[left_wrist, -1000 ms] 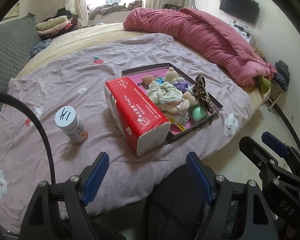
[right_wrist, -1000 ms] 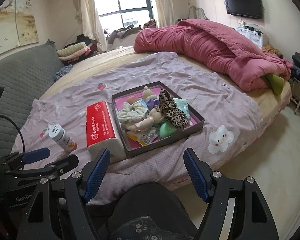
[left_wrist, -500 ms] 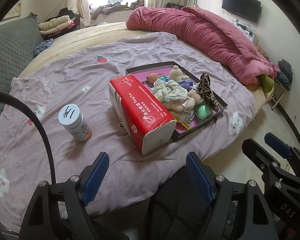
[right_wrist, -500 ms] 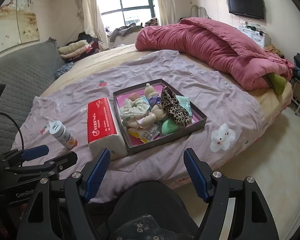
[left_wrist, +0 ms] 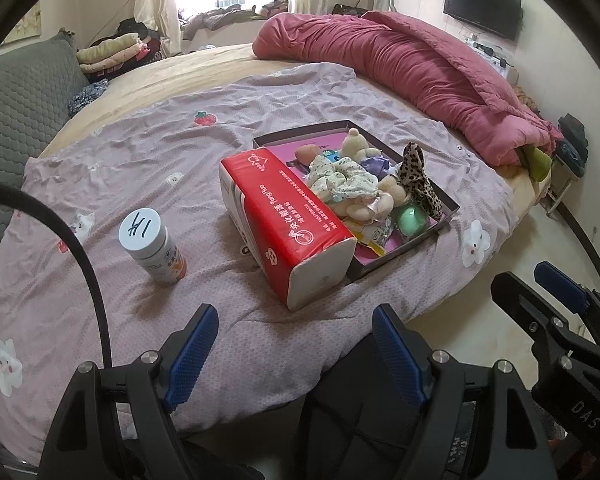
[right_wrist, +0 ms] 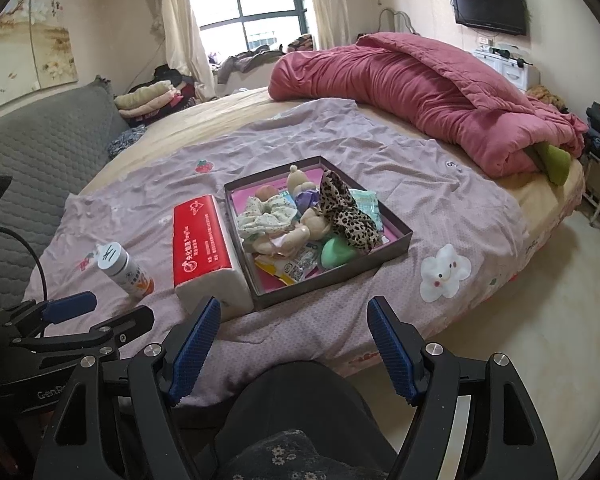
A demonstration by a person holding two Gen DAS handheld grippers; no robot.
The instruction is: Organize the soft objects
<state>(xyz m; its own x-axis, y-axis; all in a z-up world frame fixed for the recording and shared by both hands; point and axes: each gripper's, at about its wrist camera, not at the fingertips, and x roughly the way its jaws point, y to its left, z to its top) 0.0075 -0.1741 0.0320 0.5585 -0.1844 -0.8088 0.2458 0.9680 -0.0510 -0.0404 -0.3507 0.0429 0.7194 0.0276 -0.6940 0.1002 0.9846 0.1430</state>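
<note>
A shallow dark box (right_wrist: 396,246) (left_wrist: 450,216) sits on the lilac sheet, filled with soft things: a floral scrunchie (right_wrist: 266,216) (left_wrist: 342,178), a leopard-print cloth (right_wrist: 346,212) (left_wrist: 418,182), small plush dolls (right_wrist: 300,184) (left_wrist: 354,142), a green soft piece (right_wrist: 336,252) (left_wrist: 410,220). A red tissue pack (right_wrist: 204,244) (left_wrist: 286,220) lies against the box's left side. My left gripper (left_wrist: 294,350) (right_wrist: 100,312) hangs open over the sheet's near edge, holding nothing. My right gripper (right_wrist: 294,344) is open too, short of the box.
A white-capped bottle (left_wrist: 154,246) (right_wrist: 124,266) stands left of the tissue pack. A rolled pink quilt (right_wrist: 420,92) lies across the far right of the bed. A grey padded headboard (right_wrist: 32,148) is at left. Bare floor (right_wrist: 540,300) lies right. A person's dark-clothed knee (right_wrist: 296,400) is below the grippers.
The view in both cameras drifts very slightly, so the box and tissue pack sit a little higher and to the right. Both grippers stay open and nothing on the bed has moved.
</note>
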